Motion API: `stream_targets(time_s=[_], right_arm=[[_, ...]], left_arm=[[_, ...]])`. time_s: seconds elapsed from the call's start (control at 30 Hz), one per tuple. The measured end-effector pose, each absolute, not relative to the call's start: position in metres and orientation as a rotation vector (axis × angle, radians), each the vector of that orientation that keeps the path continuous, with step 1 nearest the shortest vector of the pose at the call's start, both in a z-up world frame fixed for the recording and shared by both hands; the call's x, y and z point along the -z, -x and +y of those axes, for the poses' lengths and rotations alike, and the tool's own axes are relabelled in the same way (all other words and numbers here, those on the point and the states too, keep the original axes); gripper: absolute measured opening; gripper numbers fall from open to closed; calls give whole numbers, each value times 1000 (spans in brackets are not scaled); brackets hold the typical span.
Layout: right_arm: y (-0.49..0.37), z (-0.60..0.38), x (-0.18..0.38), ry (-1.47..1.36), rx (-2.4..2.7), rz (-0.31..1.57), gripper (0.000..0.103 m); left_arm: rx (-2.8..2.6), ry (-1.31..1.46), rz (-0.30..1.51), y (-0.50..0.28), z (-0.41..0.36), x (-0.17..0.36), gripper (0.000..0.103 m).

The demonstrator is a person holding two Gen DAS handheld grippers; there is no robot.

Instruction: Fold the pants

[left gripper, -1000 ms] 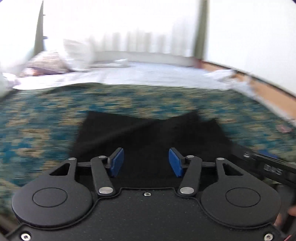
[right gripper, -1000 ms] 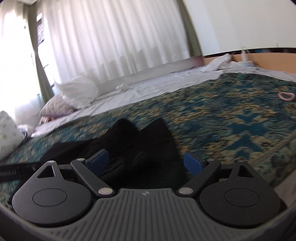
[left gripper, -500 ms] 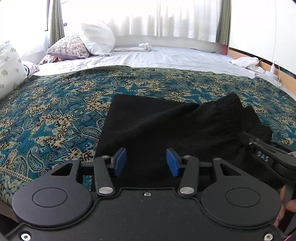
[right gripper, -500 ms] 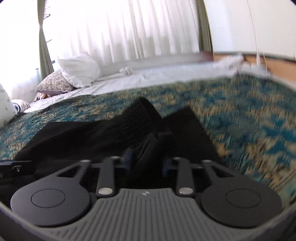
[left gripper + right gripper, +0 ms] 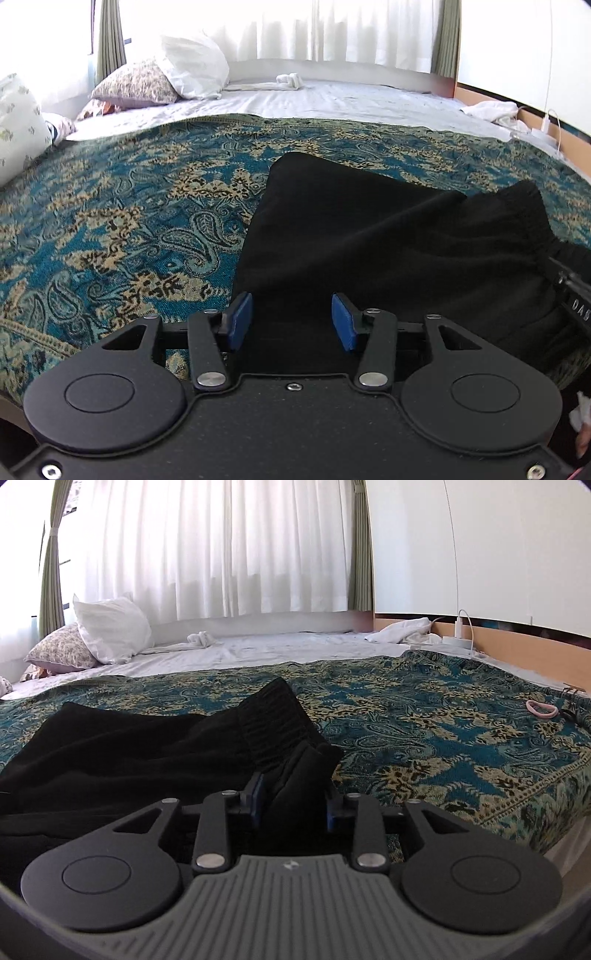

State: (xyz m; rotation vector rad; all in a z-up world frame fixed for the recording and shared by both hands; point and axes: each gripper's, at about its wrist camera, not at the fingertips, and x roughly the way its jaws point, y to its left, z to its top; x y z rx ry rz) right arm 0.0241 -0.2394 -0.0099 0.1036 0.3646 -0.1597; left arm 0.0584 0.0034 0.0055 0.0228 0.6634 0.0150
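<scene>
Fingers [image 5: 258,797] of your right gripper [image 5: 291,799] clench a bunch of the black pants [image 5: 122,749] on the patterned bedspread [image 5: 443,731], while your left gripper [image 5: 291,321] hangs released over them.

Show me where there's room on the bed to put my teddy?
Free: the blanket left of the pants, up to the pillows; also the blanket right of the pants, before the pink band. Crowded: near the right tool, shut on bunched pants.
</scene>
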Motion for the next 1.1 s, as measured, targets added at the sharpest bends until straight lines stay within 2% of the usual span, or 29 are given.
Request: stream_targets(time_s=[0.37, 0.4, 0.5, 0.63, 0.77, 0.87, 0.93, 1.1], right_arm=[[-10, -247, 9, -175, 129, 374, 39], [-10, -248, 9, -176, 128, 375, 39], [-13, -246, 9, -168, 136, 377, 39], [-13, -246, 11, -166, 138, 377, 40], [-13, -247, 10, -167, 129, 379, 40], [-12, -250, 11, -176, 120, 379, 43], [-12, -252, 12, -185, 115, 379, 47], [-12, -257, 11, -198, 101, 384, 52]], left_arm=[[-13, 31, 664, -53, 22, -19, 45], [4, 55, 651, -59, 25, -26, 43], [60, 58, 613, -82, 22, -47, 23], [164, -7, 616, -129, -1, -56, 19], [170, -15, 730, -185, -13, -39, 12], [123, 11, 791, -216, -6, -21, 2], [106, 40, 772, -223, 3, -17, 4], [31, -5, 738, -231, 1, -12, 4]])
